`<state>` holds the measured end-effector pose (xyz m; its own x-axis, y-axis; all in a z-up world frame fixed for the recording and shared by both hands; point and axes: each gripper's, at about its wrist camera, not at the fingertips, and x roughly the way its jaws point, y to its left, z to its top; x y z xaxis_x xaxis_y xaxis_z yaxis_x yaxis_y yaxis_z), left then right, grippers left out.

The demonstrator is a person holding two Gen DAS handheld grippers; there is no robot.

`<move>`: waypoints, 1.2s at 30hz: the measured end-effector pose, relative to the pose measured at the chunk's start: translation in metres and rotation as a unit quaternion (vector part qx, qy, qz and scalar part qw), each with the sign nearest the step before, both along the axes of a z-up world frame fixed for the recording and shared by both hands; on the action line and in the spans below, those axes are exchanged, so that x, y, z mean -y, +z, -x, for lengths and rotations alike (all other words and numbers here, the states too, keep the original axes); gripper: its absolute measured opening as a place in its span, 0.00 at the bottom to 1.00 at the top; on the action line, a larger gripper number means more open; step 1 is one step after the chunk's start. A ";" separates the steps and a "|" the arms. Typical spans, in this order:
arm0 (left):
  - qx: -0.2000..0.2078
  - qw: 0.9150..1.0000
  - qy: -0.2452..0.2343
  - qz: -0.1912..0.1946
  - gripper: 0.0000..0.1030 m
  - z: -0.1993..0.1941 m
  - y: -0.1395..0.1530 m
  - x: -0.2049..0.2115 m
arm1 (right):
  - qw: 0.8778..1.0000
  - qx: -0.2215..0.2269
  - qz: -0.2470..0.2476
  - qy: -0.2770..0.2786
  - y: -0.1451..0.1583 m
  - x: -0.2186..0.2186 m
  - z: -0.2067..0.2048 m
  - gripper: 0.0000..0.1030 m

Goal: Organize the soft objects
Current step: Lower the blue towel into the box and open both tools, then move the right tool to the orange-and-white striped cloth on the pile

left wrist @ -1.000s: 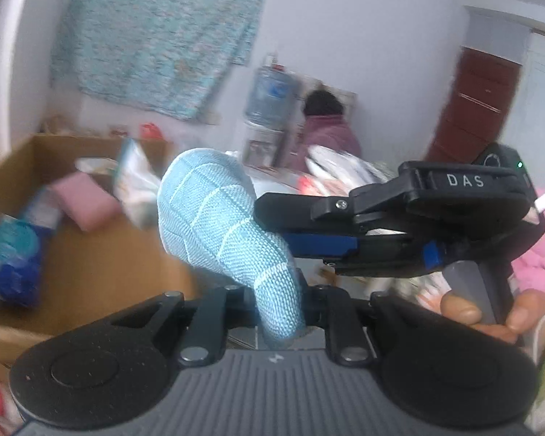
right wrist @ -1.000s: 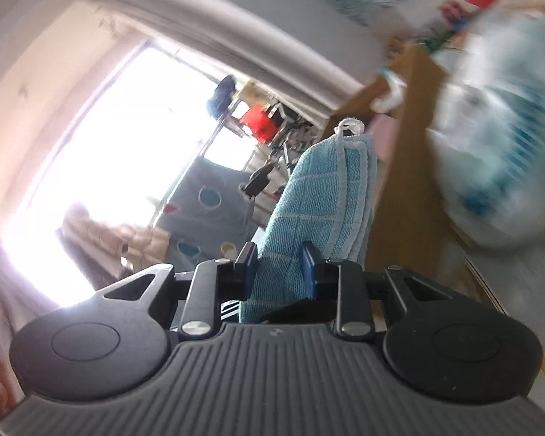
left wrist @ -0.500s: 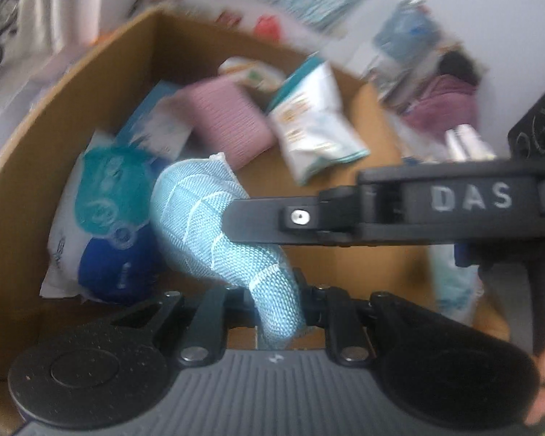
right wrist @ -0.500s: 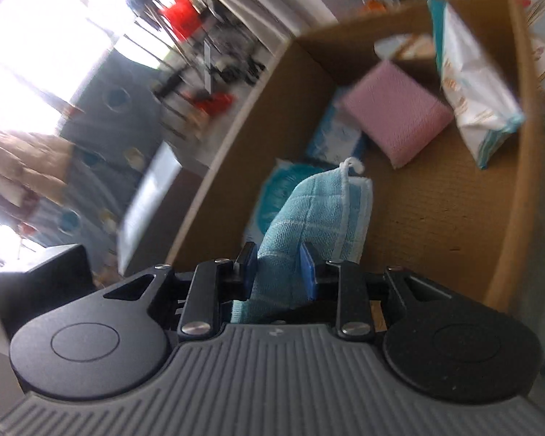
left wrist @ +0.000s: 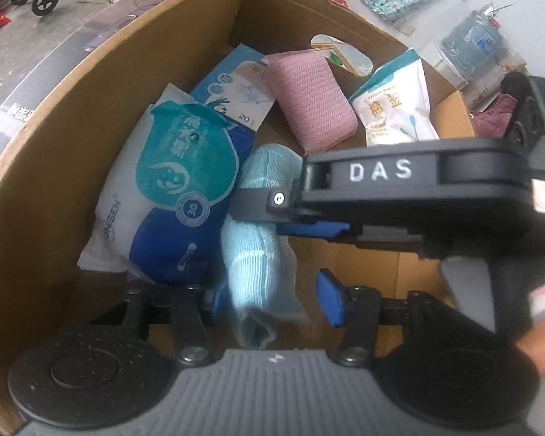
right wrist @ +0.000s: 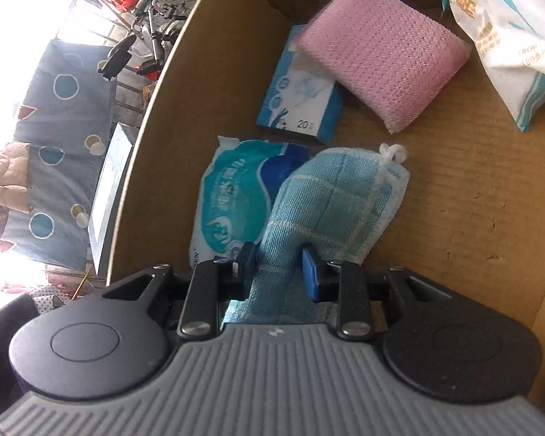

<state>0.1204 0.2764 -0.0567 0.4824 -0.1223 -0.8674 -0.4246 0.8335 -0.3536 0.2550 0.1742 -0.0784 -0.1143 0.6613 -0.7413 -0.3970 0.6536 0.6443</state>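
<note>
Everything here sits in or around the cardboard box (left wrist: 65, 116), whose brown walls fill both wrist views. Against the box's left wall lies a teal-and-blue tissue pack (left wrist: 178, 189), tilted, with a flat blue carton (left wrist: 236, 87) just behind it toward the far corner. Right of that carton, a pink knitted cloth (left wrist: 312, 101) rests folded on the box floor, its far end overlapping the carton's edge, and a white cotton-swab bag (left wrist: 396, 109) leans against the box's far right wall.

The light blue cloth (left wrist: 254, 261) hangs inside the box, just beside the tissue pack and near the middle of the floor. The left gripper (left wrist: 272, 299) has just been opening: its blue pads stand apart, and the cloth lies between them, close to the left pad but clear of the right one (whether it still brushes the left pad cannot be told, since the cloth is blurred there). The right gripper (right wrist: 278, 270) comes in from the box's right side, crossing the left wrist view as a black bar marked DAS, and its jaws are narrow, pinching a bunched part of the same cloth. From the right wrist view the cloth's free end, with a small white loop (right wrist: 392, 152), spreads over the tissue pack's edge and the bare box floor.
</note>
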 end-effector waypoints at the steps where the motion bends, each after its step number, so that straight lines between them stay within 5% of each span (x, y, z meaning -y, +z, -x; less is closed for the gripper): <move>1: 0.001 1.000 0.001 0.001 0.57 0.002 0.002 0.001 | 1.000 0.001 0.003 0.000 0.000 0.000 0.000 0.27; 7: 0.019 1.000 0.008 -0.002 0.65 0.015 0.015 0.009 | 0.997 0.071 0.024 0.012 0.027 0.006 0.011 0.53; 11: 0.032 0.999 0.008 -0.009 0.66 0.025 0.023 0.015 | 0.994 0.109 0.013 0.020 0.048 0.014 0.017 0.54; 21: 0.090 0.995 -0.007 -0.050 0.66 0.065 0.056 0.047 | 0.989 0.118 -0.089 0.003 0.092 0.067 0.035 0.54; 27: 0.173 0.979 -0.084 -0.064 0.74 0.105 0.075 0.106 | 0.973 0.162 -0.163 -0.028 0.118 0.173 0.079 0.60; 30: 0.195 0.970 -0.140 -0.045 0.75 0.118 0.067 0.147 | 0.966 0.180 -0.176 -0.062 0.108 0.234 0.110 0.65; 34: 0.224 0.949 -0.199 -0.096 0.81 0.131 0.057 0.207 | 0.959 0.193 -0.165 -0.123 0.082 0.310 0.145 0.65; 36: 0.222 0.942 -0.238 -0.082 0.80 0.130 0.051 0.230 | 0.955 0.195 -0.154 -0.165 0.070 0.346 0.157 0.65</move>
<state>-0.0093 0.0464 -0.0057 0.7263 -0.2976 -0.6197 0.1692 0.9511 -0.2584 0.0980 -0.1716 -0.0083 0.3824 0.8069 -0.4502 -0.4512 0.5882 0.6711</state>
